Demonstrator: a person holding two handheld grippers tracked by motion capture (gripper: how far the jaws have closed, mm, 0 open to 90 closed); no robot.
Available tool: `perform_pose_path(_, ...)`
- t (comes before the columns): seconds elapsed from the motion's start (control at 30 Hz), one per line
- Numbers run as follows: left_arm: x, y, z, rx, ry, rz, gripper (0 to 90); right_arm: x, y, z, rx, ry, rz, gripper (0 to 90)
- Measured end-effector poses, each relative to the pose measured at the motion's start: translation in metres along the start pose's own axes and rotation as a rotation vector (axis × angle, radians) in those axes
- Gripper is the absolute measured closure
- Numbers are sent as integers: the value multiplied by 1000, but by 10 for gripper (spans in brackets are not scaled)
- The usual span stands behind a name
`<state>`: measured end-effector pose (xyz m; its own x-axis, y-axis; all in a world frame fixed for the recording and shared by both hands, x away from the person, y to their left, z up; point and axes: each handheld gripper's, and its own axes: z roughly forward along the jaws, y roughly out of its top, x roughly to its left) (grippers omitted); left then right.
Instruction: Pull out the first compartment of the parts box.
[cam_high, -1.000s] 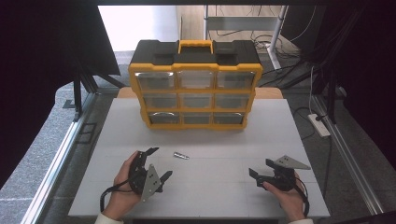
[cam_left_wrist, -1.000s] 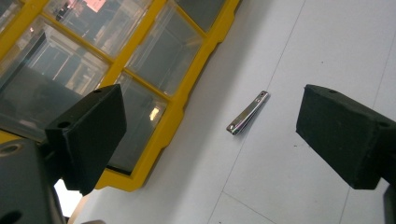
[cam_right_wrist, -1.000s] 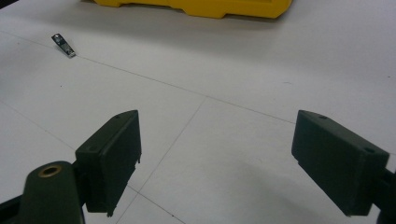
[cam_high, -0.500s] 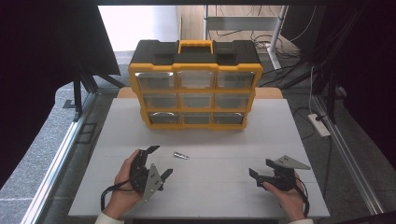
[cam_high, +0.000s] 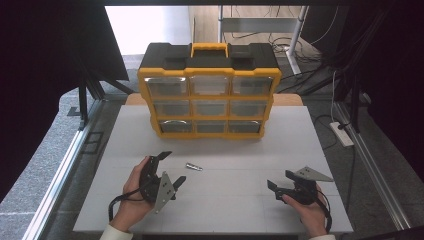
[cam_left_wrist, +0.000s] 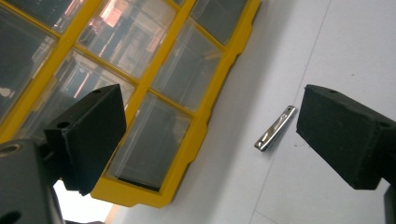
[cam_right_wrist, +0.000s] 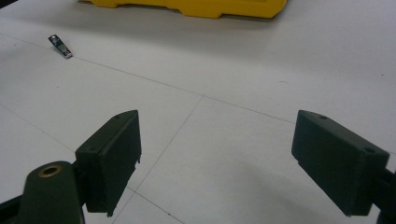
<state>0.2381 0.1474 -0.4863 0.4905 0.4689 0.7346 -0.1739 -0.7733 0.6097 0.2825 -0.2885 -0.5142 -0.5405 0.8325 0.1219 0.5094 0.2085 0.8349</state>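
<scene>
A small metal nail clipper (cam_high: 194, 166) lies on the white table (cam_high: 225, 200) in front of a yellow and black drawer organizer (cam_high: 210, 90). My left gripper (cam_high: 172, 167) is open, turned on its side, a short way left of the clipper. In the left gripper view the clipper (cam_left_wrist: 275, 128) lies between the spread jaws, farther off, with the organizer (cam_left_wrist: 140, 93) at the left. My right gripper (cam_high: 279, 181) is open at the front right, nothing between its jaws. The right gripper view has the clipper (cam_right_wrist: 60, 46) far left and the organizer's base (cam_right_wrist: 196, 7) at the top.
The organizer has clear drawers in three rows, all closed. A metal rail (cam_high: 65, 170) runs along the table's left side. A power strip (cam_high: 342, 134) and cables lie on the floor at the right. Bare table lies between the two grippers.
My left gripper has shifted slightly right and forward toward the clipper. The right gripper has stayed put.
</scene>
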Motion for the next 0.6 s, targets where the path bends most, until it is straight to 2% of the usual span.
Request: perform_pose_path(0.6, 17, 7, 7, -11, 39, 19, 87, -2, -1, -1, 3, -11, 5, 157)
